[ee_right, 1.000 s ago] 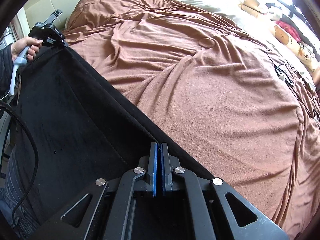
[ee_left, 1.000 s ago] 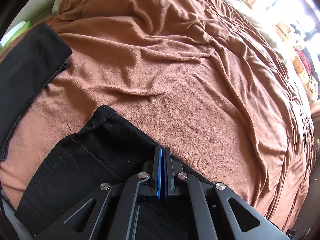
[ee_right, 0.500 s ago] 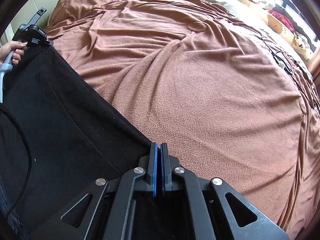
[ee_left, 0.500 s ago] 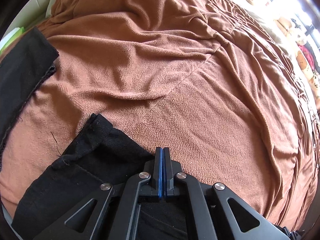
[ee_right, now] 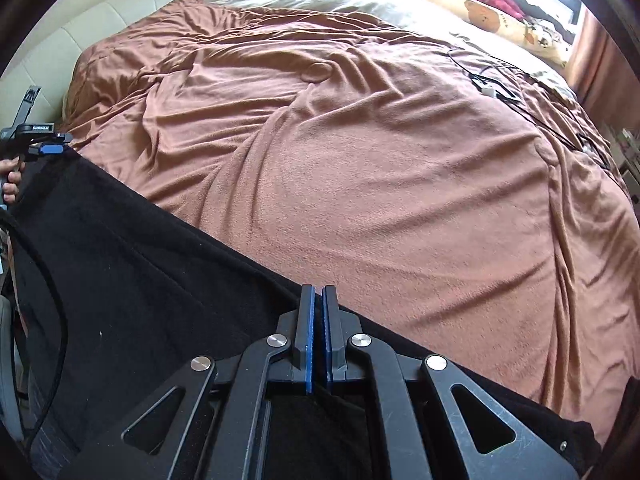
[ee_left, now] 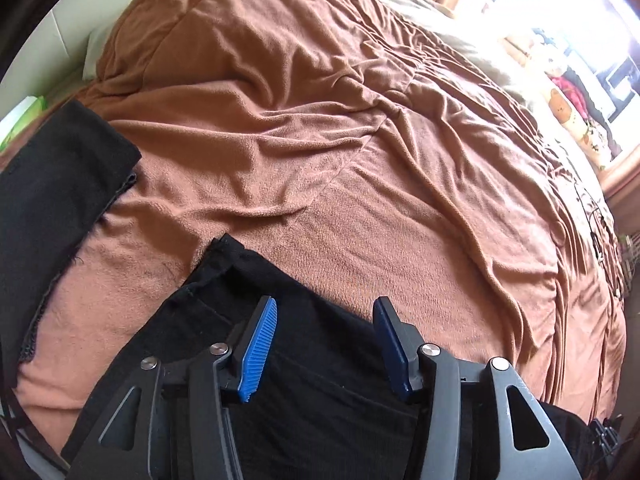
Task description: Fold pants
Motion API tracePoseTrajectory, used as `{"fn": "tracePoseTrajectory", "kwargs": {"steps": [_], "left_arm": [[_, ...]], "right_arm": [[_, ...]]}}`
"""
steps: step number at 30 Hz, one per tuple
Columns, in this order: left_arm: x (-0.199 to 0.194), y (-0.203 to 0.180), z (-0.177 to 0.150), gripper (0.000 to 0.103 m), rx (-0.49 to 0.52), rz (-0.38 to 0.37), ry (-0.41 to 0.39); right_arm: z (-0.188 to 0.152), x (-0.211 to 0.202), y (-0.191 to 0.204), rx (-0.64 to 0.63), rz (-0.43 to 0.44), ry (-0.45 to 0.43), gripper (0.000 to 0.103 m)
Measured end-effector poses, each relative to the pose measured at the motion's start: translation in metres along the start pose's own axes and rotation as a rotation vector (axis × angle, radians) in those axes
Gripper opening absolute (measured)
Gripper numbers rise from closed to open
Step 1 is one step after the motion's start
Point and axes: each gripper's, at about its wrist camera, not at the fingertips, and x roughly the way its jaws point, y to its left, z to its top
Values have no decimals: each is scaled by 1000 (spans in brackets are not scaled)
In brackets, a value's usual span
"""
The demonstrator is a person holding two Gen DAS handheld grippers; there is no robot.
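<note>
The black pants lie on the near edge of a bed with a brown blanket. In the left wrist view my left gripper is open, its blue pads spread above the pants' edge and holding nothing. A second black part of the pants lies at the left. In the right wrist view my right gripper is shut on the edge of the pants, which stretch left toward the left gripper, seen far left.
The brown blanket covers most of the bed. Cables and a small white charger lie at its far right. Cushions and clothes sit by the window. A cream headboard is at the back left.
My left gripper has opened and let go of the pants' edge, which now lies on the blanket. My right gripper stays shut on the pants and has lowered them toward the bed.
</note>
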Motion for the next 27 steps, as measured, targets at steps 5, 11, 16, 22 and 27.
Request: {"fn": "tracePoseTrajectory", "kwargs": {"steps": [5,11,16,22,27], "left_arm": [[-19,8,-22,53,38,-15,-15],[-44,23,-50,53,52,-44,-28],[-64,40,-76,53,53,-63,-38],[-84,64,-109,53,32,-81,-56],[-92,88,-138,53,5,-83,-56]], "right_arm": [[-23,-30,-19,70,-25,16,1],[-49,-54,-28,171,-24,69,1],[-64,-74,-26,238,-36,90,49],[-87,-89,-5,250,-57,85,55],[-108,-74,6,288,-77,117,36]]}}
